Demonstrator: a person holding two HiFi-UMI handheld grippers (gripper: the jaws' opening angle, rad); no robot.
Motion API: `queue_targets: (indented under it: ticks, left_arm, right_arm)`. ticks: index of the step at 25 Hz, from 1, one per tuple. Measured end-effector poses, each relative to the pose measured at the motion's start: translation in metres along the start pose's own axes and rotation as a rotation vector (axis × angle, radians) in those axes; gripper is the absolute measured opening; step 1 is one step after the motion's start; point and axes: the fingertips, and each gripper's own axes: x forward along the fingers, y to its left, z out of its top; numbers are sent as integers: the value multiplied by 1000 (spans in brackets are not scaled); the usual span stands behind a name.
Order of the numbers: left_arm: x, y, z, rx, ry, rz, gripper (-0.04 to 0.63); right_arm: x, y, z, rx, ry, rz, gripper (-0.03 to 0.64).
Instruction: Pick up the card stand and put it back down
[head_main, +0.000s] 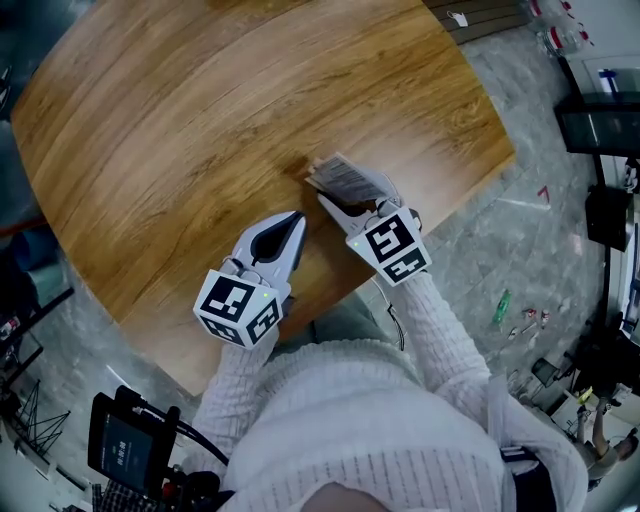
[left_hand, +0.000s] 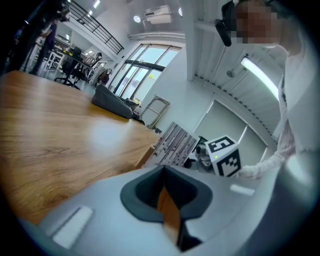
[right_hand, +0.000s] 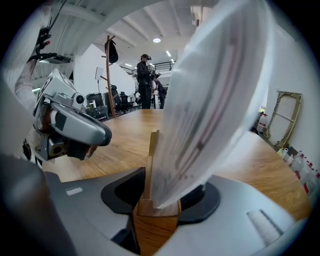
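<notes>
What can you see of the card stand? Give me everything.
The card stand is a small light-wood base with a thin wooden upright, holding a white card printed with grey lines that leans at a tilt. It stands near the edge of the wooden table. The right gripper has its fingers on both sides of the base, pressing on it. Whether the base has left the tabletop cannot be told.

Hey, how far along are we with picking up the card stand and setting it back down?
Done: the right gripper is closed on the card stand at its wooden base. In hand: the lift; whether it has left the table is unclear. Remaining: raising it and setting it down. The left gripper is shut and empty.
</notes>
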Motion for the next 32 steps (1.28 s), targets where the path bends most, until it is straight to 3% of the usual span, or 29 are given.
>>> queue_targets:
  ticks: [5,12,18,32]
  left_arm:
    - [-2,-24,11,45,-1,-16,9]
    - [6,-29,37,165,-74,-53,9]
    - [4,-40,40,222,-106,-73,9]
    - [-23,-59,52,305,-164,-38,9]
  right_arm:
    - [-37,5,25,-10,-60,3,187]
    - [-58,-11,61,-48,-185,-67,189]
    - [-71,-10,69,-96,-214,-118,189]
    - [-102,19,66,-90,-254,-122,189]
